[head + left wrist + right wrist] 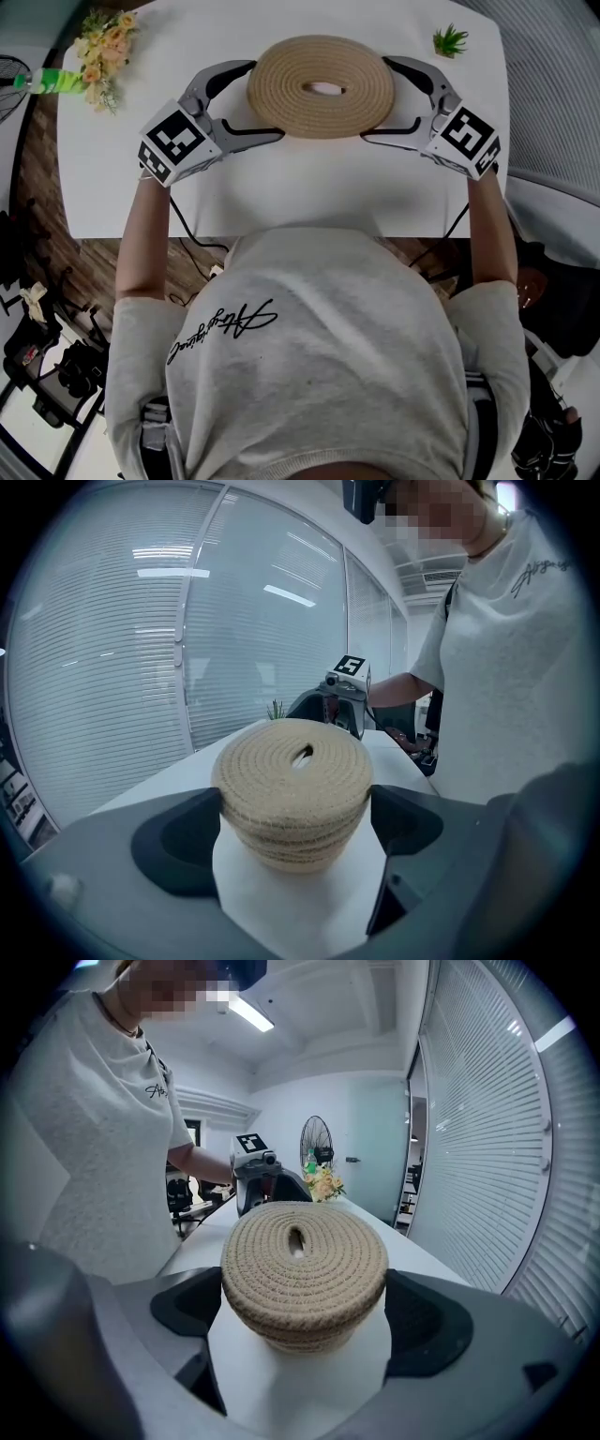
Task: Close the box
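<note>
- Tan coiled-rope box (321, 86), lid on, standing in the middle of the white counter (309, 202).
- Left gripper (265, 100) at its left side, fingers (225, 75) spread wide, straddling the rim.
- Right gripper (375, 97) mirrored at the right side, fingers (420, 73) equally wide.
- Flower bunch (103, 47) at the far-left corner, small green plant (450, 40) at the far right.

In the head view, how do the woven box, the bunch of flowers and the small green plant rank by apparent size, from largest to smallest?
1. Woven box
2. Bunch of flowers
3. Small green plant
All three stand on the same white table, so nearness hardly affects the order.
</note>
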`<state>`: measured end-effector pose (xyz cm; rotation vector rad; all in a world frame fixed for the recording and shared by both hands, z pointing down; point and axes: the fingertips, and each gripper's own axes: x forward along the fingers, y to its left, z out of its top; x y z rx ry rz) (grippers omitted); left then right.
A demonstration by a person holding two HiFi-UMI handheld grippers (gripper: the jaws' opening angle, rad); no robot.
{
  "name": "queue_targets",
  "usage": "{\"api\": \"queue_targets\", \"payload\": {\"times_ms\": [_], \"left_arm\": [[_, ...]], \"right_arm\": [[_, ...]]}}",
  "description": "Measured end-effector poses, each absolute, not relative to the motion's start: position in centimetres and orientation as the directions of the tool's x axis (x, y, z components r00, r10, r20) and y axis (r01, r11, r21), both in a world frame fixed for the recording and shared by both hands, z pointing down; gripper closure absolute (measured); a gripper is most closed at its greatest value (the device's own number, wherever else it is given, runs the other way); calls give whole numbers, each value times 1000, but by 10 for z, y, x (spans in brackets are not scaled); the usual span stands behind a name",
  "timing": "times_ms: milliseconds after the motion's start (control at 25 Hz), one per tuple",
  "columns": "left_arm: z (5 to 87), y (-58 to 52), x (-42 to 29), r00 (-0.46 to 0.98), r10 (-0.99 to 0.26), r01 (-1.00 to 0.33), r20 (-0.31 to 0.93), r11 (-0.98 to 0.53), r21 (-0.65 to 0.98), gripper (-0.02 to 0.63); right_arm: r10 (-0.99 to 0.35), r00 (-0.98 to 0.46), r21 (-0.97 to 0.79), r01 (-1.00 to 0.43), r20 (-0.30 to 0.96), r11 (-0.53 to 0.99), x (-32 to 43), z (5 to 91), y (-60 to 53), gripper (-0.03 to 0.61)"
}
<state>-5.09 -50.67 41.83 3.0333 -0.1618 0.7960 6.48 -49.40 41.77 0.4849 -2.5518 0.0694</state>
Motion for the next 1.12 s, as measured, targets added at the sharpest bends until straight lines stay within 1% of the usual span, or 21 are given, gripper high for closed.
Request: {"api": "queue_targets", "payload": {"times_ms": [520,800,1120], "left_arm": [[423,-511,-53,871,-89,-113,483,-993,20,120],[418,-503,-51,860,-98,-108,500,-994,-10,120],[422,-502,-56,866,-115,-128,486,-992,-6,120]], "right_arm": [[-289,-803,-4,-341,521,940,65,425,-500,28],[-289,-792,9,-338,538,941,66,423,-492,28],[-292,-785,11,-341,547,940,58,426,-493,26]]}}
